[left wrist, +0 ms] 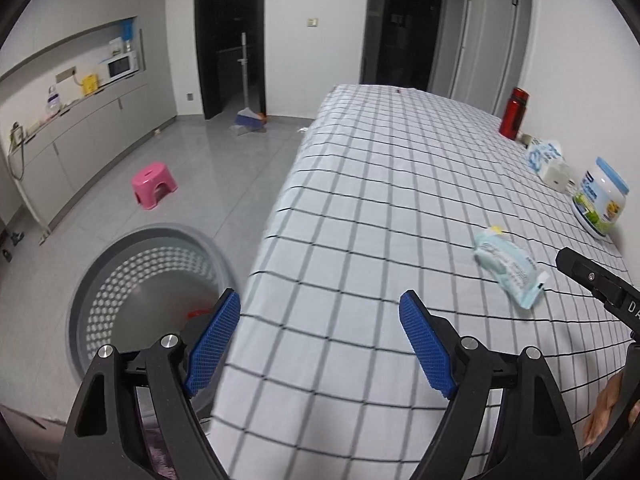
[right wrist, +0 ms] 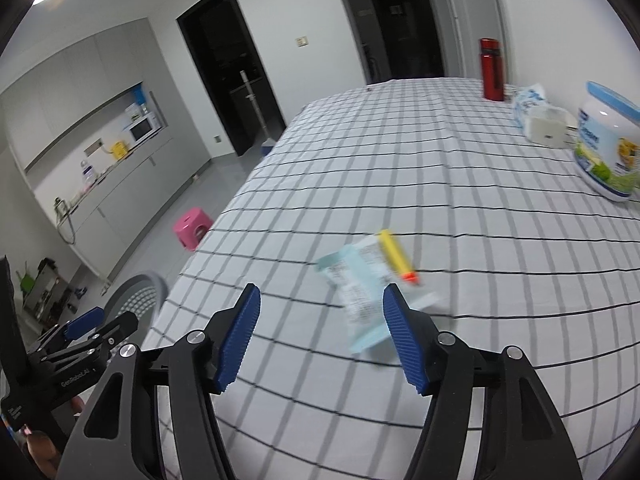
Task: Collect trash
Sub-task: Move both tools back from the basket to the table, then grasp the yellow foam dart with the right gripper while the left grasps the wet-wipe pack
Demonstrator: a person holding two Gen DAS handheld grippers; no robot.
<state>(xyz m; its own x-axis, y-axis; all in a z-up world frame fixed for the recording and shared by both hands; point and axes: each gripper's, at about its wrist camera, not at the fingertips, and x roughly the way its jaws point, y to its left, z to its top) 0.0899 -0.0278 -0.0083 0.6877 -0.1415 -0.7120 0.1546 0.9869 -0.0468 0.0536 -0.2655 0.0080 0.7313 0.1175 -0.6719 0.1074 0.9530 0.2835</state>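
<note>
left wrist view: left gripper point(left wrist: 320, 340) released, blue pads point(left wrist: 212, 350) spread wide, nothing between them, poised over the near left edge of the table point(left wrist: 380, 168) with its checked cloth. at 9 o'clock of the gripper, down on the floor just beside the table edge, a grey perforated trash bin point(left wrist: 148, 280), with something red point(left wrist: 198, 314) low inside, partly hidden behind the left pad. at 2 o'clock, flat on the cloth, a pale blue wrapper point(left wrist: 508, 270) with a bit of yellow showing at its far end. just beyond the wrapper at 3 o'clock, the black tip of the right gripper point(left wrist: 600, 284). along the table's right edge: a blue-lidded jar point(left wrist: 600, 200), a tissue pack point(left wrist: 546, 156), a red bottle point(left wrist: 515, 114). on the floor at 10 o'clock, a pink stool point(left wrist: 154, 184); farther back, a broom and dustpan point(left wrist: 249, 118) by a dark doorway.

right wrist view: right gripper point(right wrist: 320, 340) also released, pads apart, empty. wrapper point(right wrist: 360, 292) blurred, lying on the cloth straight ahead at 12 o'clock, its near end beside the right pad point(right wrist: 404, 340); touching or not, cannot tell. a yellow tube with an orange tip point(right wrist: 396, 254) at the wrapper's far right side. left gripper point(right wrist: 80, 344) at 9 o'clock, beside the bin's rim point(right wrist: 138, 292) at the table edge. jar point(right wrist: 608, 148), tissue pack point(right wrist: 540, 116) and bottle point(right wrist: 492, 68) at 1 to 2 o'clock.
</note>
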